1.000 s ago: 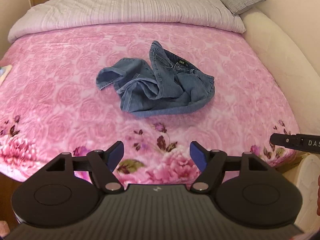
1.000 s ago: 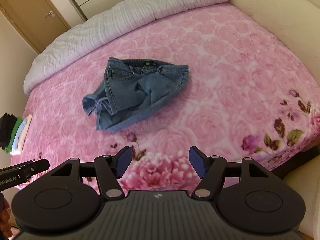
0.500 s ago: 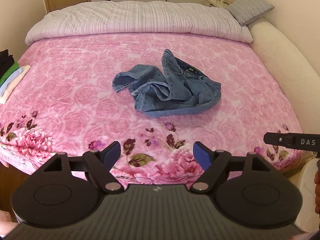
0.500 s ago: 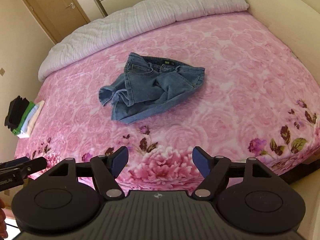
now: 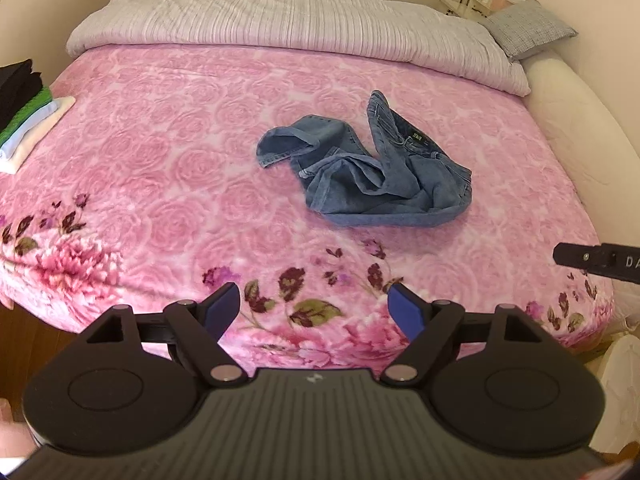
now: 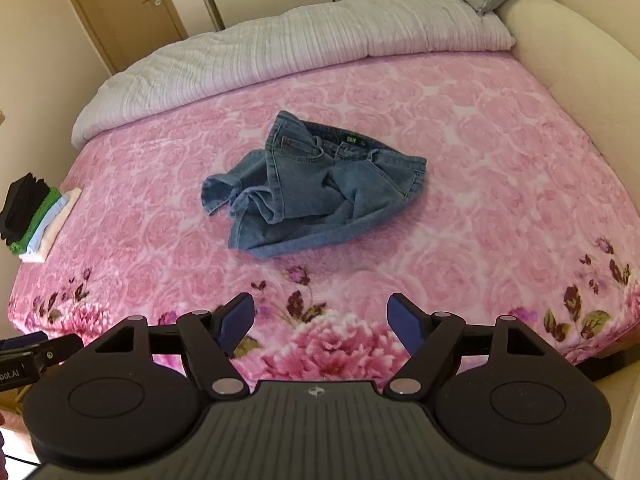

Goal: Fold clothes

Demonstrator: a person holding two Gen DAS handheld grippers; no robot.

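A crumpled pair of blue denim shorts (image 5: 372, 172) (image 6: 316, 188) lies in a heap near the middle of a bed covered by a pink rose-patterned blanket (image 5: 160, 168) (image 6: 500, 184). The waistband with its label faces the headboard side. My left gripper (image 5: 316, 310) hovers open over the bed's foot edge, well short of the shorts, with nothing between its blue pads. My right gripper (image 6: 320, 316) is open too, likewise back at the foot edge and empty. The right gripper's tip (image 5: 596, 260) pokes into the left wrist view from the right.
A stack of folded clothes (image 5: 24, 112) (image 6: 36, 216), black, green, pale blue and white, sits at the bed's left edge. A grey-white duvet (image 5: 296, 24) lies rolled along the head end, with a grey pillow (image 5: 528, 32). A cream padded bed frame (image 6: 576, 64) borders the right side.
Both grippers have pulled back and away from the shorts, so more of the bed and the folded stack show. The shorts have not moved; both grippers stay open.
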